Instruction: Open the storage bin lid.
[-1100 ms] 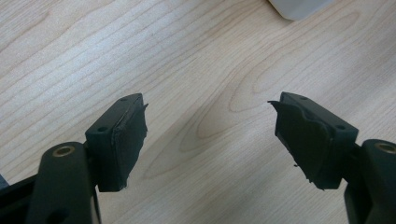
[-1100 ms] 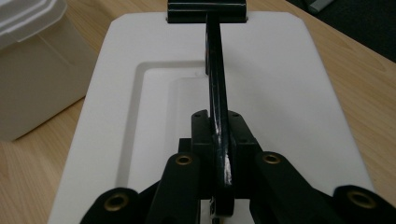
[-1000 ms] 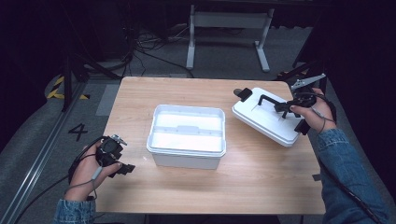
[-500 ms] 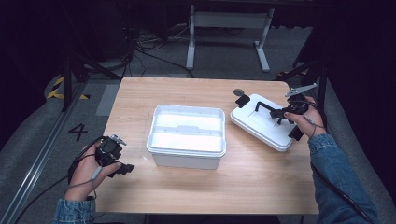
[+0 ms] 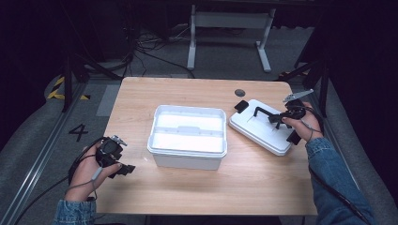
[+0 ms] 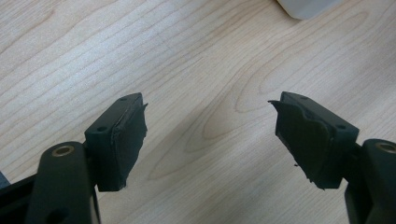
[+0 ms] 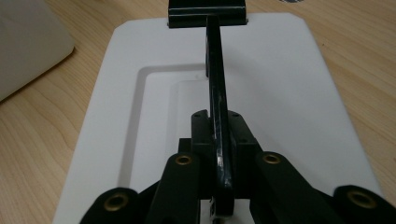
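White lid (image 5: 263,126) lies flat on the wooden table (image 5: 197,192), right of the white storage box (image 5: 187,136), just beside it but not touching, turned at an angle to the table edge. Black handle bar (image 5: 262,112) runs along the top of the lid; one end ends in a black clip (image 5: 241,106) at the lid's far-left edge.

Right gripper (image 5: 277,119) sits over the lid's right end, jaws pinched tight on the black handle. In the right gripper view the bar (image 7: 217,93) runs straight out from between the two pads and meets the clip (image 7: 207,14) at the lid's (image 7: 280,70) far edge; the pads press on both sides of it. Lid seems to rest fully on the wood, though the near edge is hidden under the gripper, so hard to confirm. The corner of the box (image 7: 28,42) shows at upper left in that view.

Left gripper (image 5: 126,169) is near the table's front-left corner, held low in the person's left hand (image 5: 87,171), well apart from the box. Left gripper view: jaws spread wide, nothing between them, bare wood grain (image 6: 205,93) underneath. Cable trails off the table edge toward the floor.

Box is open, interior empty-looking and bright. Small dark round spot (image 5: 240,92) on the table beyond the lid.
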A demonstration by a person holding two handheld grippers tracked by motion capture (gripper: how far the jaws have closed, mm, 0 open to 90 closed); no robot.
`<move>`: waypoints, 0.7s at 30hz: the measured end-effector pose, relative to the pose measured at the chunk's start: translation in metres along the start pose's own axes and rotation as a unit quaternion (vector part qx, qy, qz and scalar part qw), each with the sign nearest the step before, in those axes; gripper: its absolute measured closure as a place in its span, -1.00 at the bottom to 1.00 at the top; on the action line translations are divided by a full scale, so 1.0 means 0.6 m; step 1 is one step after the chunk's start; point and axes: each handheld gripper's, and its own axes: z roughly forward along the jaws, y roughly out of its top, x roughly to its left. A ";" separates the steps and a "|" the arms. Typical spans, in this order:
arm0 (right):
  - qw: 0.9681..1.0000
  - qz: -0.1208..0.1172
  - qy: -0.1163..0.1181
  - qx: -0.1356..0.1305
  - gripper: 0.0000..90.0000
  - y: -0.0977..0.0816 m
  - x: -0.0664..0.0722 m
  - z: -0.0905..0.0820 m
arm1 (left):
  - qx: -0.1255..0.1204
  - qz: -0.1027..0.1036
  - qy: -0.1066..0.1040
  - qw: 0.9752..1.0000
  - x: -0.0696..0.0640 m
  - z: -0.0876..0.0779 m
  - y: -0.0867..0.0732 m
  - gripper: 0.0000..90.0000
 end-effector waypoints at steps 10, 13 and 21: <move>1.000 0.021 0.018 0.004 0.87 -0.014 -0.006 0.012 | 0.002 0.000 -0.001 1.000 0.000 0.002 0.000 -0.44; 0.999 0.028 0.019 0.005 0.85 -0.019 -0.009 0.014 | 0.001 0.000 0.001 1.000 0.000 0.002 0.001 -0.44; 0.999 0.051 0.010 -0.014 0.66 -0.027 -0.021 0.011 | 0.001 0.003 0.001 1.000 0.001 0.003 0.001 -0.45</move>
